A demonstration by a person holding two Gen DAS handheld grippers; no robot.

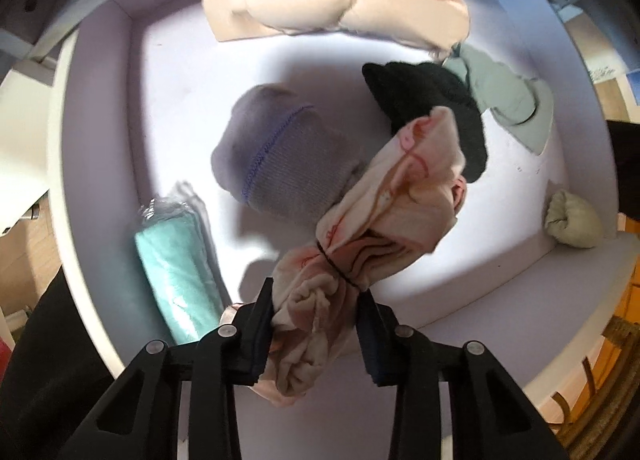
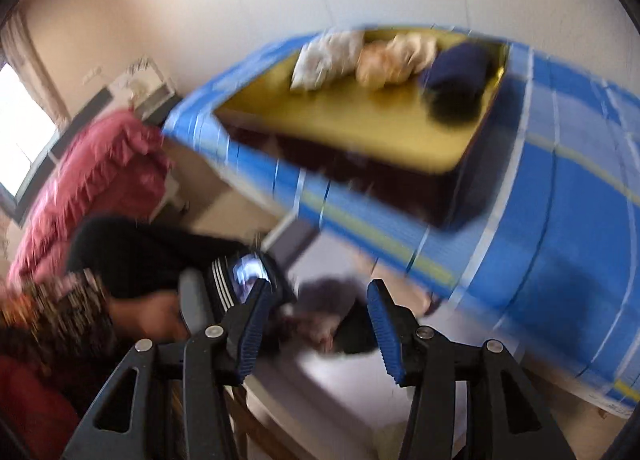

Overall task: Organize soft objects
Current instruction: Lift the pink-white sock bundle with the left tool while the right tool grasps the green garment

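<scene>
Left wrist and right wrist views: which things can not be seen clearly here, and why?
- Left wrist view: the lower end of the pink-patterned bundle is hidden between the left tongs.
- Left wrist view: the teal folded cloth is partly hidden by the tongs.
- Right wrist view: motion blur smears the cloths on the yellow tray; their kind is unclear.

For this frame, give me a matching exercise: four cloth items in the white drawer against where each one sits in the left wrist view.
Items:
1. pink-patterned bundle
2. teal folded cloth
3. cream padded roll
4. black sock

Places:
A. along the drawer's far wall
B. clamped in the left gripper
C. by the left wall of the drawer
D. between the pale green cloth and the grey knit bundle

Pairs: 1-B, 2-C, 3-A, 4-D
</scene>
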